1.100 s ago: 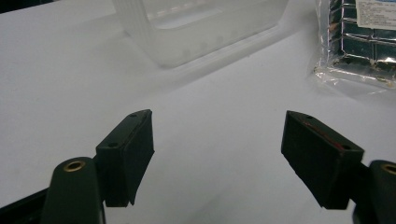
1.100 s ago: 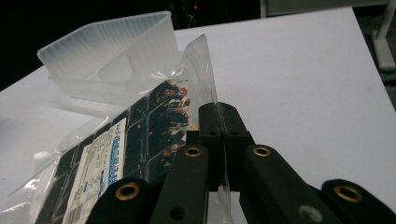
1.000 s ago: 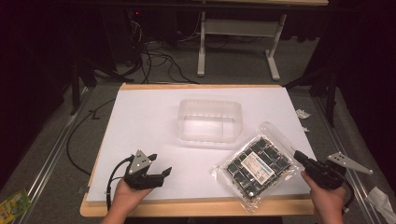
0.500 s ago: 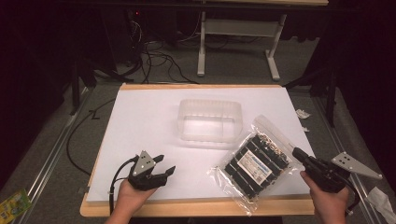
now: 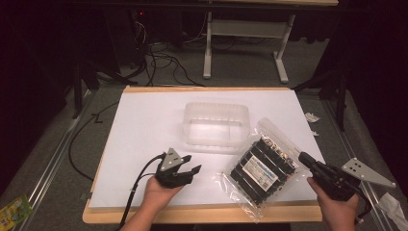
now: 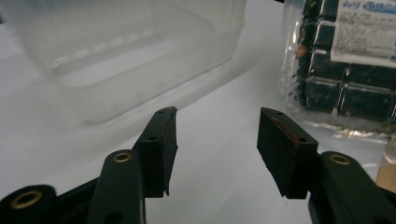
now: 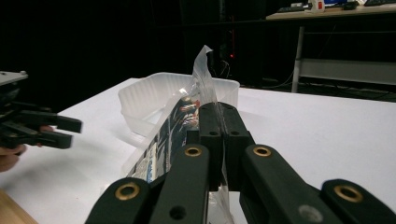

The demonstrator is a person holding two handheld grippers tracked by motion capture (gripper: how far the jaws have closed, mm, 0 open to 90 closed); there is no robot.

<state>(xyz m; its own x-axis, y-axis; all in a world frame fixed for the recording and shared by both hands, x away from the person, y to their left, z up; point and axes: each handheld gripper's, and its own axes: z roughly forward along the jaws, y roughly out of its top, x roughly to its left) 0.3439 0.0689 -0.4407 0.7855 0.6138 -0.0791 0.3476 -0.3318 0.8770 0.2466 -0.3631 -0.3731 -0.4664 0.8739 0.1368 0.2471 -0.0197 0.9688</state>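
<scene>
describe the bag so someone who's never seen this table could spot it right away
On the white table, look just right of the clear plastic tub, near the front edge. The bag is a see-through zip pouch pinched at one edge by the right gripper; unlike the empty tub, it holds black blocks under a white label.

the work surface is a table [image 5: 110, 211] with a pale wooden edge, covered by a white sheet [image 5: 144, 125] that leaves a thin wood margin at the near and left sides. the floor around it is grey. black cables [image 5: 159, 53] lie tangled on the floor beyond the far edge, and a further black cable [image 5: 77, 144] curves along the floor on the left side. a white-framed desk [image 5: 245, 29] stands in the dark background, its two legs ending in flat feet. small crumpled white scraps [image 5: 312, 117] lie on the floor to the right. a green and yellow packet [image 5: 12, 211] lies on the floor at the lower left corner.
</scene>
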